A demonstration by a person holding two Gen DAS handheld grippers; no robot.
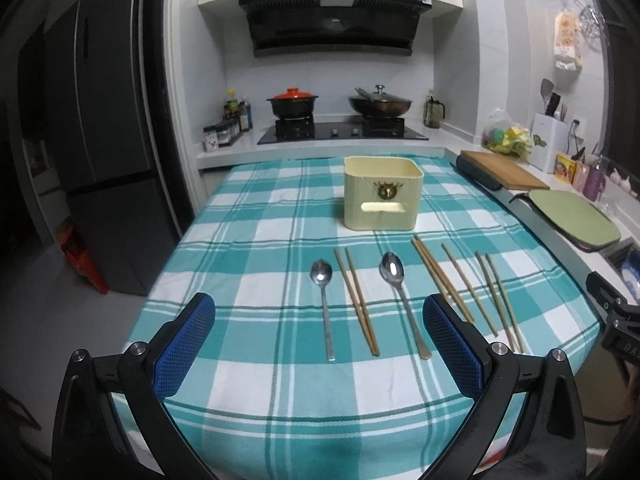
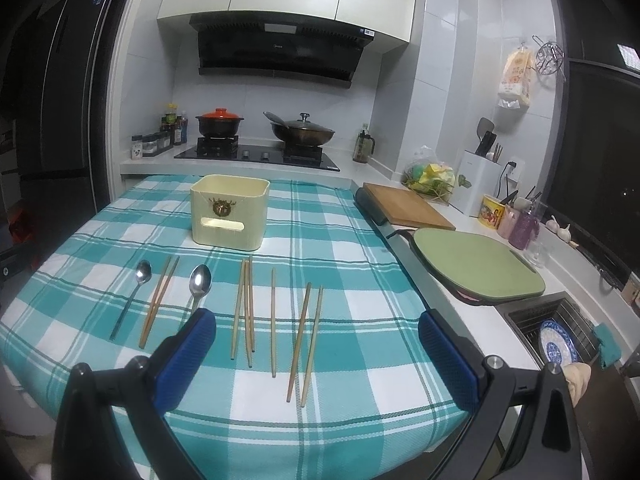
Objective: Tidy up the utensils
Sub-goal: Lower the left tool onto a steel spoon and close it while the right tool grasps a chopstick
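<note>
Cream holder (image 1: 383,196), utensils beside it, interior unseen.

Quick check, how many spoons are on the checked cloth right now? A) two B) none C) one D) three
A: two metal spoons lie on the cloth in front of the cream box, one spoon at the left end of the row and a second spoon past the first pair of chopsticks; everything else in the row is chopsticks.
</note>
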